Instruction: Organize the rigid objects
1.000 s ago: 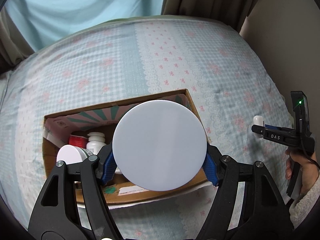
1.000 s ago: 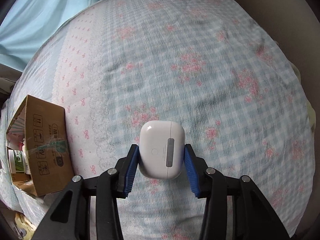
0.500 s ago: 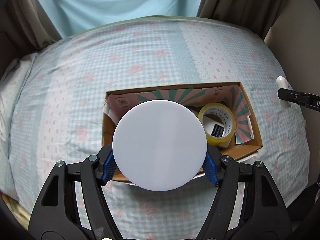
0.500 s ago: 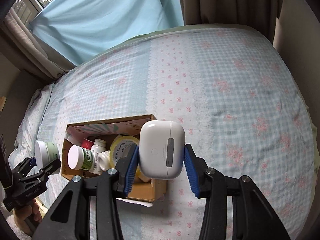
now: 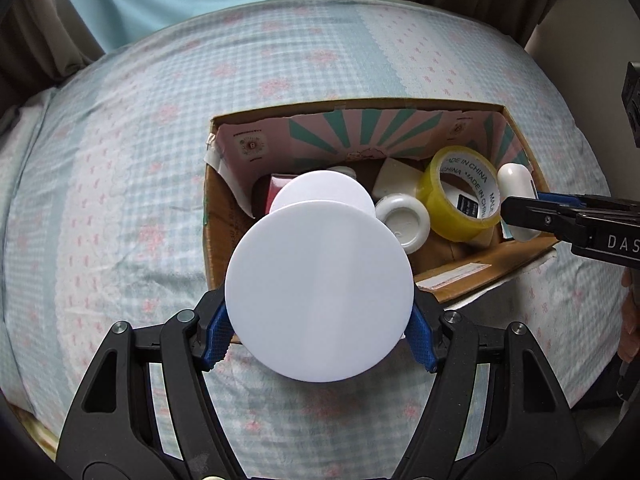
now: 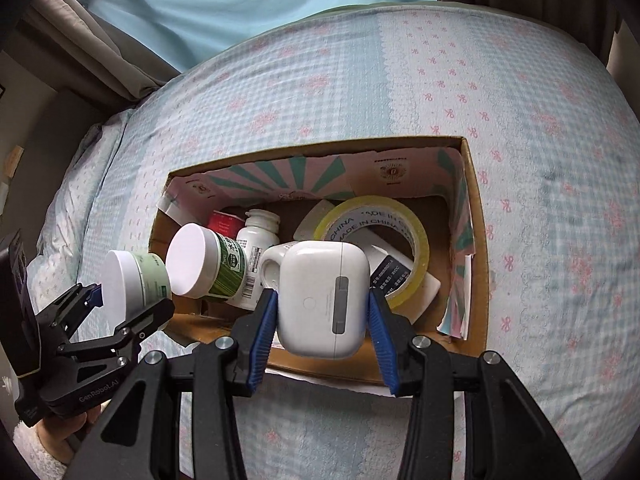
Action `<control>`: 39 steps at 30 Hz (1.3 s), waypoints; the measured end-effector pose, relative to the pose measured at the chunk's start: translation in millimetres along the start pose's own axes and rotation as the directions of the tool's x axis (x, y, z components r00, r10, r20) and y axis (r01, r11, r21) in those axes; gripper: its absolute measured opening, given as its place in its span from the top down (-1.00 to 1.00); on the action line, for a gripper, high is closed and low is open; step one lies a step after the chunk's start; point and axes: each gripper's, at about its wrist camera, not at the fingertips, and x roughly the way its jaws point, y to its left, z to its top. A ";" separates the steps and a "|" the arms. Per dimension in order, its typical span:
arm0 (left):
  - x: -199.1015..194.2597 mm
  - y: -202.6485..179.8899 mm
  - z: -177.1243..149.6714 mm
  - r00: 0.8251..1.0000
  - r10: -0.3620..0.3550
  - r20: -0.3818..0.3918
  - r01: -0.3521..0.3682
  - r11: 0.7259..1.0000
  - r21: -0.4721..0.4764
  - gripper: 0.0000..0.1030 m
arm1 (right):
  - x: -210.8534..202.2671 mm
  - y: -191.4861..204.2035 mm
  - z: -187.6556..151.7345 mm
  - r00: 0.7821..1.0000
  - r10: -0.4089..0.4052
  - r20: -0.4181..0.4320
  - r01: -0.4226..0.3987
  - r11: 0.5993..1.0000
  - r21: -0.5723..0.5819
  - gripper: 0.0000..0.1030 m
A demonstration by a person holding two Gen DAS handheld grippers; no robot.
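Over the cardboard box (image 6: 476, 216) on the bed, a white-lidded jar (image 5: 319, 291) is being held in the left gripper's (image 5: 319, 334) jaws, and an earbud case (image 6: 323, 299) in the right gripper's (image 6: 323, 334). Tape (image 6: 372, 248), bottles and another jar are already being stored inside; both held items are still being carried.

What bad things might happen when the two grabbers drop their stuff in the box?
1. The cardboard box is already crowded: the tape roll and bottles fill the floor, so the white earbud case in the right gripper may land on them and bounce.
2. The white-lidded jar in the left gripper hangs near the box's front wall; dropped there, it might clip the edge and roll onto the bedsheet.
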 end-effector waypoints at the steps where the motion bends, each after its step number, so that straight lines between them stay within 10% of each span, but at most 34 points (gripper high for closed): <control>1: 0.1 -2.4 -1.2 1.000 -0.004 0.000 0.004 1.000 0.007 -0.32 | 1.6 0.1 -0.3 1.000 -0.006 0.000 0.006 1.000 0.001 0.20; 15: 18.4 -55.3 10.2 0.999 -0.042 -0.014 0.043 0.983 0.178 -0.45 | 36.9 -18.6 15.6 0.996 -0.079 -0.046 0.081 0.996 0.027 0.18; 16: 16.5 -56.6 11.5 0.999 -0.048 -0.005 0.048 0.982 0.185 -0.93 | 36.7 -19.6 16.2 0.996 -0.075 -0.040 0.076 0.996 0.037 0.09; 17: 11.8 -57.3 12.5 0.998 -0.054 0.011 0.051 0.980 0.193 -1.00 | 36.1 -20.7 16.8 0.997 -0.073 -0.034 0.074 0.996 0.044 -0.04; 19: 3.3 -57.8 15.1 0.997 -0.066 0.033 0.058 0.977 0.206 -1.00 | 36.0 -22.0 17.4 0.997 -0.067 -0.040 0.069 0.996 0.051 -1.00; 39: -31.8 -63.7 22.5 0.998 -0.041 0.039 0.036 0.993 0.111 -1.00 | -15.4 -25.9 2.9 0.995 -0.093 0.040 0.094 0.996 -0.011 -1.00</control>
